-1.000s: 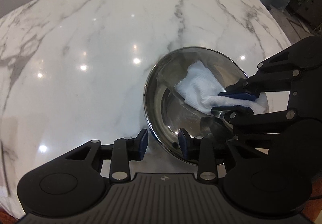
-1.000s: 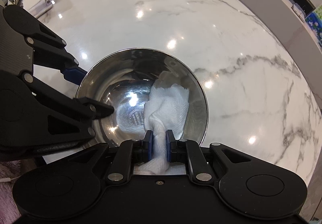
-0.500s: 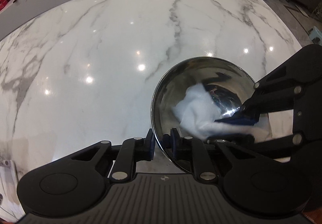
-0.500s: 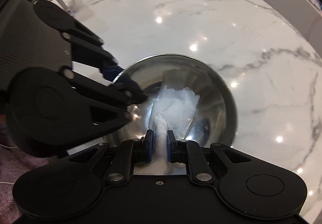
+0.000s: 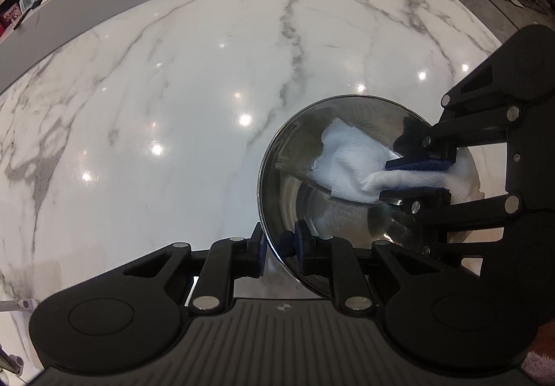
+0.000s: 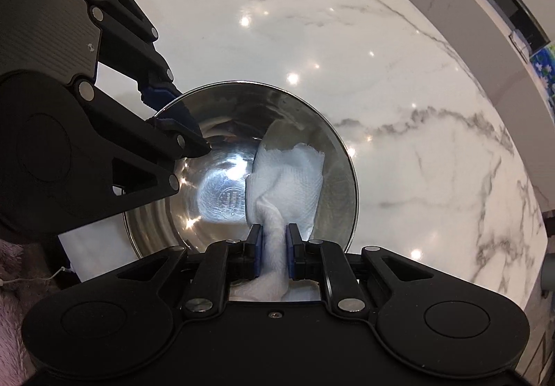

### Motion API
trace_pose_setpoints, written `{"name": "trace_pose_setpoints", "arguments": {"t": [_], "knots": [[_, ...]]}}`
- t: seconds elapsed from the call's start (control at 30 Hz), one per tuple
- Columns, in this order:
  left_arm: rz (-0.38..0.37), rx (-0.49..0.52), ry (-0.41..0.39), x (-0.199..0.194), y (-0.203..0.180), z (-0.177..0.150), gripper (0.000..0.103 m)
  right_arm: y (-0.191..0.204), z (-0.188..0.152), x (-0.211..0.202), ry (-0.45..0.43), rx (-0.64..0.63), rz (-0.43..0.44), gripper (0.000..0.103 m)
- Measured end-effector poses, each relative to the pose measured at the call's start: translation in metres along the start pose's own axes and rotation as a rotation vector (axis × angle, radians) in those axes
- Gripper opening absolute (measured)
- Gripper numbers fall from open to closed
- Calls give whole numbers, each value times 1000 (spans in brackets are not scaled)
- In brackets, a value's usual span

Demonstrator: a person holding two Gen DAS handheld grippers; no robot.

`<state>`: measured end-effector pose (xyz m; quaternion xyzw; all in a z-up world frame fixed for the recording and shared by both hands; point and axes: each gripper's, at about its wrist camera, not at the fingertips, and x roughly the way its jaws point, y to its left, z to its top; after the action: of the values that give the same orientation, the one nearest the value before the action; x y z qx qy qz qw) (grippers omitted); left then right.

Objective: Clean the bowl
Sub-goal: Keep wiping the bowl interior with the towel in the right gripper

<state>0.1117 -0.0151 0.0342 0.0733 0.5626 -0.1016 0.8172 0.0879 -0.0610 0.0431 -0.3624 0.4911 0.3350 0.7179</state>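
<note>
A shiny steel bowl (image 5: 333,223) stands tilted on the white marble counter (image 5: 173,108). My left gripper (image 5: 280,243) is shut on the bowl's near rim, one blue pad outside and one inside. My right gripper (image 6: 272,240) is shut on a white paper towel (image 6: 291,178) and presses it against the bowl's (image 6: 222,185) inner wall. In the left wrist view the right gripper (image 5: 416,178) comes in from the right with the towel (image 5: 350,160) bunched between its pads. In the right wrist view the left gripper (image 6: 166,108) clamps the rim at the upper left.
The marble counter stretches far and left of the bowl. Its right edge (image 5: 485,28) drops to a floor with a bin and plants. A grey ledge (image 6: 468,4) borders the counter in the right wrist view. A pink fuzzy cloth (image 6: 20,282) lies at the lower left.
The left gripper closed onto the bowl's rim and stays there. The bowl has tilted and shifted with it. The towel has slid across the inner wall in the right gripper.
</note>
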Motion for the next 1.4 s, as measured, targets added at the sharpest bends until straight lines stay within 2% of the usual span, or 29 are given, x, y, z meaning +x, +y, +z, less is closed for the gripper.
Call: {"name": "trace_pose_setpoints", "arguments": {"t": [0.13, 0.27, 0.3, 0.47, 0.5, 0.57, 0.73, 0.83, 0.97, 1.03, 1.2, 1.4], "knots": [[11, -31, 13, 1, -1, 1, 18, -2, 0, 0, -4, 31, 18, 11], [-5, -70, 59, 3, 1, -2, 35, -23, -1, 5, -9, 64, 34, 11], [-18, -81, 68, 3, 2, -3, 36, -24, -1, 5, -11, 72, 37, 11], [-52, -108, 81, 1, 5, -6, 35, -26, -2, 5, -16, 91, 43, 11], [-51, -108, 81, 0, 5, -6, 33, -27, -2, 5, -17, 95, 44, 11], [-56, -103, 77, -1, 4, -5, 23, -28, -2, 7, -18, 102, 48, 11], [-41, -80, 66, -3, 1, -4, 18, -30, -5, 7, -13, 119, 67, 12], [-39, -70, 62, -3, 1, -3, 17, -31, -7, 7, -14, 137, 116, 12], [-26, -42, 58, -3, 0, -2, 16, -32, -9, 7, -26, 174, 250, 12], [-18, -30, 55, -3, -1, -1, 16, -31, -9, 8, -29, 180, 279, 12], [-7, 6, 54, -3, -5, 1, 16, -28, -5, 8, -8, 139, 231, 12], [8, 47, 52, -3, -8, 4, 16, -24, -1, 5, 13, 43, 56, 11]]}}
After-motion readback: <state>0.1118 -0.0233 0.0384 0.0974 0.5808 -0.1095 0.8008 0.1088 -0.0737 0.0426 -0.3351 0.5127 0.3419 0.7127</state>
